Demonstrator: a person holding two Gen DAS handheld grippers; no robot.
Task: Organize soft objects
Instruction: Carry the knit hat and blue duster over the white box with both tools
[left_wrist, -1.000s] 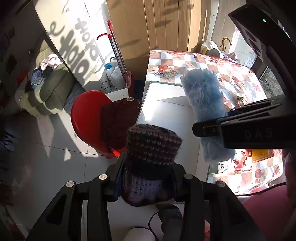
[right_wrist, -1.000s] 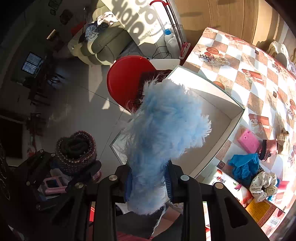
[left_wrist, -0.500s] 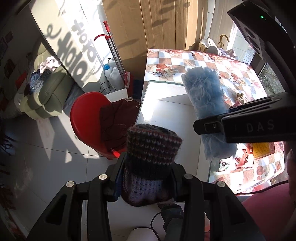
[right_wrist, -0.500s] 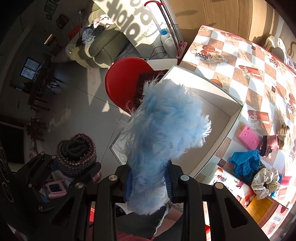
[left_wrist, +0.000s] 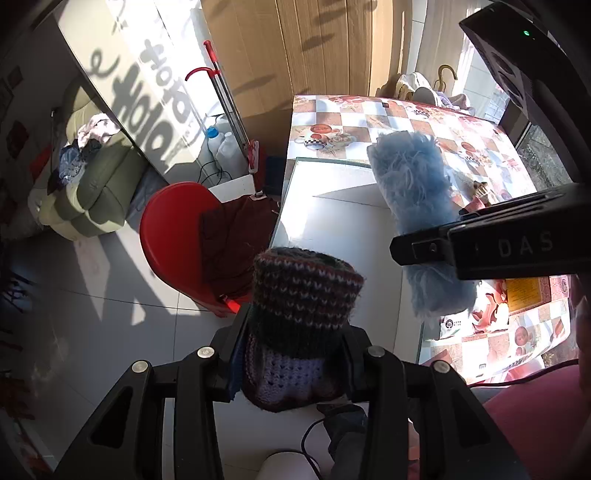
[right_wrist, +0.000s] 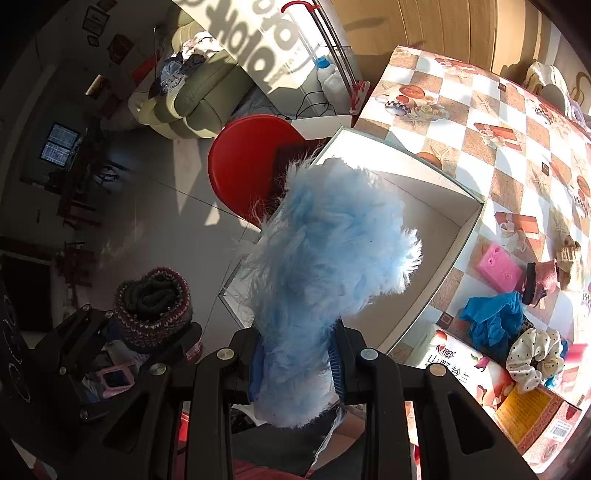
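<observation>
The left claw (left_wrist: 293, 354) is clamped on a rolled knitted item (left_wrist: 301, 314) striped in dark red, green and lilac, its roll standing up between the fingers. The right claw (right_wrist: 297, 363) is squeezed onto a fluffy light-blue piece (right_wrist: 328, 266) that sticks out well past its tips. Both are held in the air over the near edge of a white open box (right_wrist: 458, 236), which lies ahead of the two claws on the checkered desk (right_wrist: 476, 110). To the right of the right claw, on the desk beside the box, lie a blue cloth (right_wrist: 491, 321), a dotted white scrunchie (right_wrist: 535, 358) and a pink block (right_wrist: 498, 266). Beyond the left claw, a red chair (left_wrist: 173, 236) stands on the floor.
</observation>
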